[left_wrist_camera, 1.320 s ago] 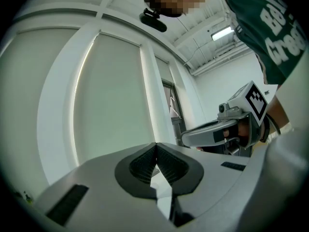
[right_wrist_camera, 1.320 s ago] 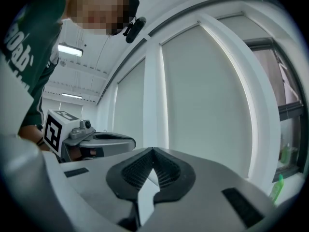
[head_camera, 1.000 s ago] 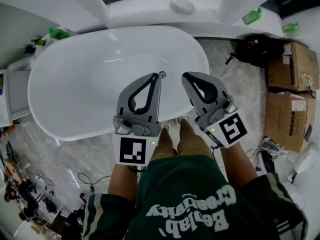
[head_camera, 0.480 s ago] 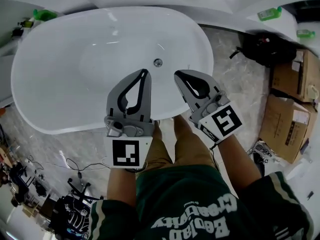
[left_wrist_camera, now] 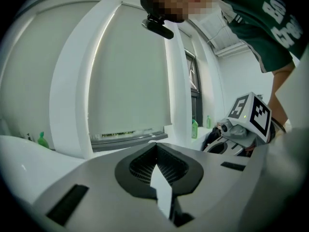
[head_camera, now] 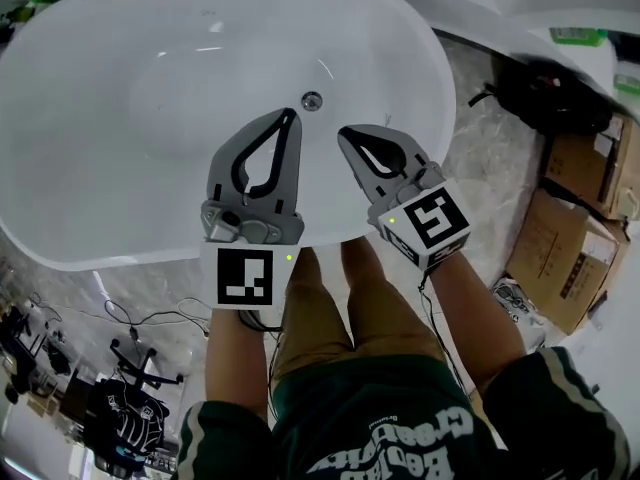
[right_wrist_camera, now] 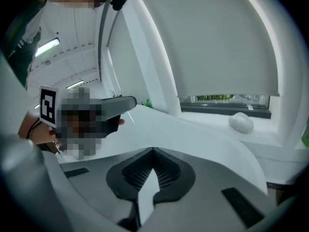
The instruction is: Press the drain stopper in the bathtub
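Observation:
The round metal drain stopper [head_camera: 312, 99] sits in the floor of the white oval bathtub [head_camera: 120, 253], toward its right side. My left gripper [head_camera: 290, 115] hangs over the tub's near wall, its tips just below and left of the stopper; it is shut and holds nothing. My right gripper [head_camera: 345, 133] is beside it, also shut and empty, its tips just below and right of the stopper. In the left gripper view the closed jaws [left_wrist_camera: 156, 145] point at a window. The right gripper view shows closed jaws [right_wrist_camera: 153, 150] over the tub's white rim [right_wrist_camera: 193, 129].
Cardboard boxes [head_camera: 570, 228] and a black bag [head_camera: 540, 93] stand on the marble floor right of the tub. A green bottle [head_camera: 578, 36] stands on the ledge behind. Cables [head_camera: 130, 318] lie on the floor at the left. A white lump [right_wrist_camera: 240, 122] rests on the windowsill.
Both grippers have sunk toward the tub, still shut. The tub fills more of the head view, and the stopper now lies close ahead of the two tips.

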`<state>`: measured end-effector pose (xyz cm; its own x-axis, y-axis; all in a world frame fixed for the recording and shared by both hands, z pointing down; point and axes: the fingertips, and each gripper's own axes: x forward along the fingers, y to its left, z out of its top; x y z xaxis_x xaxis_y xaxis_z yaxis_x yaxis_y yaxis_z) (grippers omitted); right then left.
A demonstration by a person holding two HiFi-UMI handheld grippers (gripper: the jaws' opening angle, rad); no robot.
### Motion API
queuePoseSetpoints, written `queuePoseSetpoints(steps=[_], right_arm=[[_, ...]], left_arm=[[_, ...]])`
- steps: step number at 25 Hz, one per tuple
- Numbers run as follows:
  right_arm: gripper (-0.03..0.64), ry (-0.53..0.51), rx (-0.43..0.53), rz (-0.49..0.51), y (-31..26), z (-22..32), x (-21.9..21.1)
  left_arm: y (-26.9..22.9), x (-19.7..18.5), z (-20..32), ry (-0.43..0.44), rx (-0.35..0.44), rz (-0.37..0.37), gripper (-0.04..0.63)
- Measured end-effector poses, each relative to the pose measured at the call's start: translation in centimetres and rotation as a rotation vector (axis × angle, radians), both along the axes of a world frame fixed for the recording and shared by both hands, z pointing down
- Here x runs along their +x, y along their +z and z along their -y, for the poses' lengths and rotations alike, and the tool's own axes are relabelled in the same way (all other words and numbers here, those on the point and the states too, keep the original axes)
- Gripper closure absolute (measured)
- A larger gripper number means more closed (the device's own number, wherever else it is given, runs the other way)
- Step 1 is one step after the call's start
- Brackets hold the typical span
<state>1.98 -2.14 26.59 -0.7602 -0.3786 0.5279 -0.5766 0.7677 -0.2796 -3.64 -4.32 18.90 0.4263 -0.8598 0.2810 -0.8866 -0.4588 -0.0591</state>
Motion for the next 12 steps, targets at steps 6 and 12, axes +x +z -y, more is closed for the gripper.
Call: queuePoseSetpoints(steps=[6,12], right_arm=[[0.601,-0.047,-0.058,-0.062,7.8,0.6,-2.1],[0.601,-0.064,-0.098,-0.119,14.9,0.7,-3.6]], left_arm=[[6.6,-1.8,-0.1,-0.006,-0.053,-0.003,0.588],[11.5,-2.3,0.1,-0.023,-0.096,-0.030,0.588]])
